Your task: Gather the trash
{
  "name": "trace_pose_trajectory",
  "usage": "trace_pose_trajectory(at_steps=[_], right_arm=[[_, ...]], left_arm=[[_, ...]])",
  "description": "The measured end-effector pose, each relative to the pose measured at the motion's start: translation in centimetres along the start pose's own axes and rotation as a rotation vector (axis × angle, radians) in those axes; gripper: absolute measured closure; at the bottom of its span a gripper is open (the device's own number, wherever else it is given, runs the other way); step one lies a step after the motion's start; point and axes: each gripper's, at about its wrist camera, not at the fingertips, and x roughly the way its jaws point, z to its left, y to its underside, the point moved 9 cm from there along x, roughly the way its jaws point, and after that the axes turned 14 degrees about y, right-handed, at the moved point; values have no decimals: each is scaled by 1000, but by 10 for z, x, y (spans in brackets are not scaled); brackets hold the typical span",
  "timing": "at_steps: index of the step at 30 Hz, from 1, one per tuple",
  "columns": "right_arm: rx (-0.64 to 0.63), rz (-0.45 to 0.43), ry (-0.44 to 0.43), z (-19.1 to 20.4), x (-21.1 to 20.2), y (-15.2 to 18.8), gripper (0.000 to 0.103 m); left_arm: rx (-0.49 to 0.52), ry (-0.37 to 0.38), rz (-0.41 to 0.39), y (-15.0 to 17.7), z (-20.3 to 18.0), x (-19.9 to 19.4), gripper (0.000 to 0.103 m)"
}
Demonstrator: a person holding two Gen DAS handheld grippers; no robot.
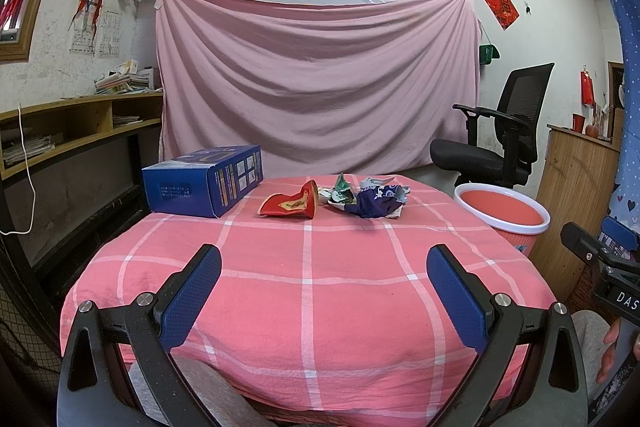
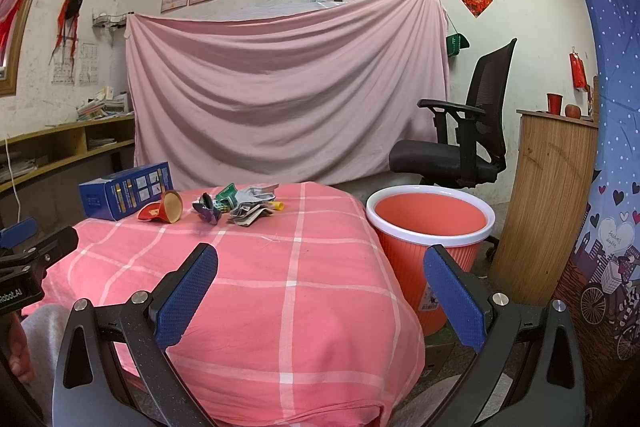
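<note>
The trash sits in a little heap at the far end of the worktop [image 1: 312, 291], which has a pink checked cloth over it. There is a squashed red paper cup [image 1: 292, 205], a crumpled purple wrapper [image 1: 376, 203] and some green and grey scraps [image 1: 342, 189] touching it.

The right wrist view shows more. It looks into the open mouth of the red paper cup [image 2: 166, 210], and it shows a small yellow bit [image 2: 279, 205] at the right end of the heap. It also shows the whole red bin [image 2: 430, 227] with its white rim, standing on the floor just beside the worktop's right side. The left wrist view shows only the top of the bin [image 1: 502, 213].

A blue box [image 1: 204, 181] lies on the worktop's far left corner, near the cup. The writing on it is too small to read.

The left gripper [image 1: 324, 291] hangs over the near part of the worktop, its blue fingers [image 1: 192, 297] wide apart and holding nothing. The right gripper [image 2: 320, 293] is the same, fingers wide apart and empty. Each view catches the other gripper at its edge, with the letters "DAS" on one and "Robot.AI" on the other.

Behind the worktop hangs a pink sheet [image 1: 316, 75]. A black chair [image 2: 460, 139] stands behind the bin. Nothing lies between the grippers and the trash.
</note>
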Motion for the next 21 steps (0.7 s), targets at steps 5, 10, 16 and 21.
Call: trace_pose_trajectory(at_steps=[5, 10, 16, 21], right_arm=[[0, 1, 0, 0, 0, 0, 0], [0, 1, 0, 0, 0, 0, 0], [1, 4, 1, -1, 2, 2, 0], [1, 5, 1, -2, 3, 1, 0]], left_arm=[[0, 1, 0, 0, 0, 0, 2], [-1, 0, 0, 0, 0, 0, 2], [-2, 0, 2, 2, 5, -2, 2], [-5, -1, 6, 2, 3, 0, 2]])
